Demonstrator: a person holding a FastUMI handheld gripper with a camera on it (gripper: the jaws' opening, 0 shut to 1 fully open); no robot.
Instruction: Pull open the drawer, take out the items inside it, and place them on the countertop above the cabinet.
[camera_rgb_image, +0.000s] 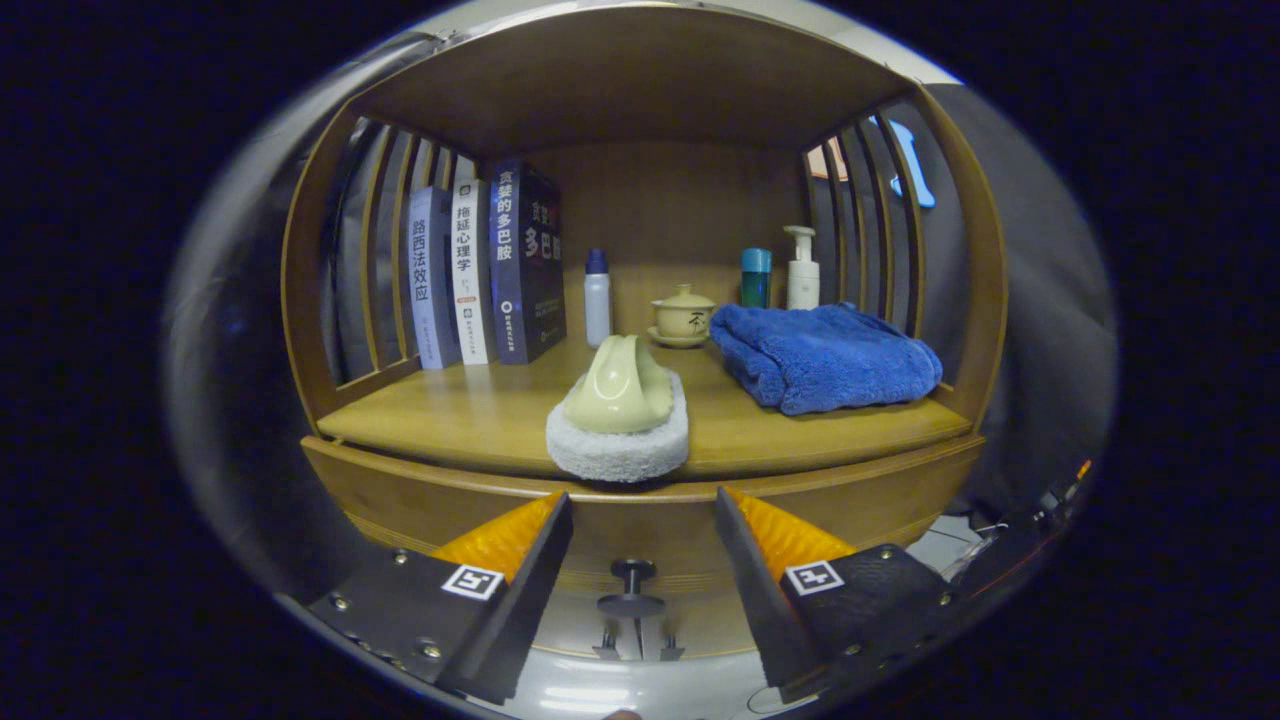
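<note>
We are holding the gripper (640, 520) with its fingers spread, gripping nothing; one dark knob (631, 588) is sitting between them on the drawer front (400, 505), which is lying flush with the cabinet. Just beyond, one scrub brush (620, 415) is resting at the near edge of the countertop (470, 415). To its right, one folded blue towel (825, 355) is lying. Farther back we are counting three books (490, 270) standing at left, three bottles (597, 297) and one lidded cup (683, 315).
</note>
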